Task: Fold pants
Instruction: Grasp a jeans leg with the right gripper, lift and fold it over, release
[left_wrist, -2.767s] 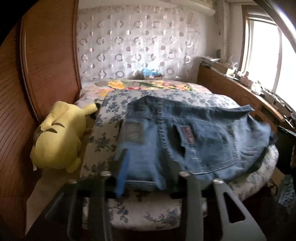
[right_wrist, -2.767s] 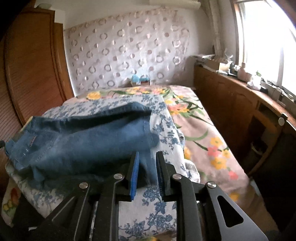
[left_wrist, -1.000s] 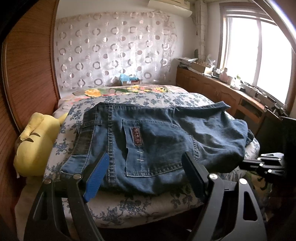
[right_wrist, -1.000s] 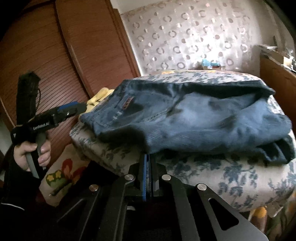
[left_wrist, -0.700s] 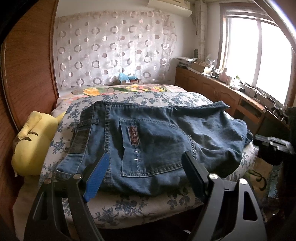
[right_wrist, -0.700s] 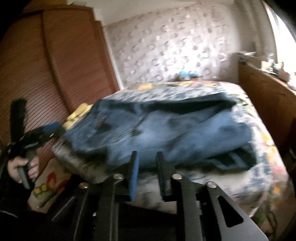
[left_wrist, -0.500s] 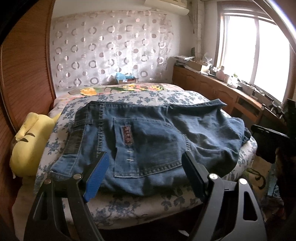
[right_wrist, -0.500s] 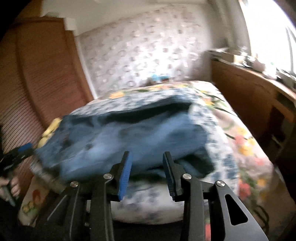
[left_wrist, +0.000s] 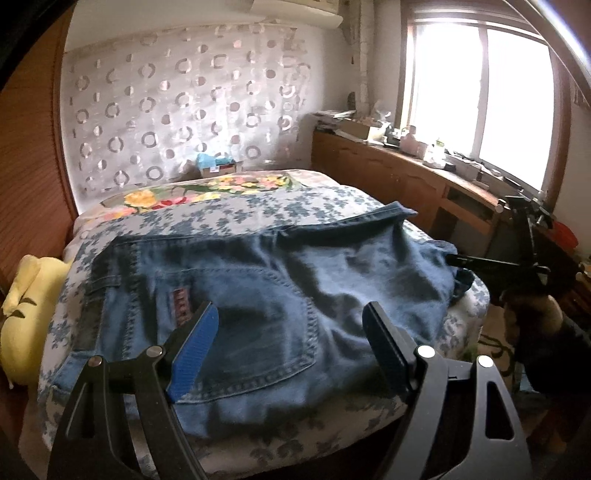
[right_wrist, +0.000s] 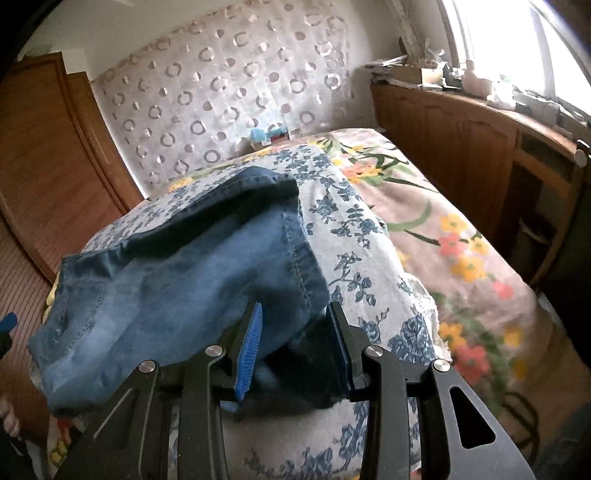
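A second ago the right gripper (right_wrist: 295, 347) was shut below the bed's edge; now it is partly open around the jeans' (right_wrist: 177, 288) folded end, gripping nothing. The left gripper (left_wrist: 291, 343) hovers wide open and empty, lower centre. The jeans look folded over, perhaps one fold remaining, on the floral bed (left_wrist: 229, 218) under a bright window (left_wrist: 480, 96).

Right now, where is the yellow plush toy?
In the left wrist view the yellow plush toy lies at the far left, wedged between the floral-covered bed and the wooden wall panel, beside the jeans.
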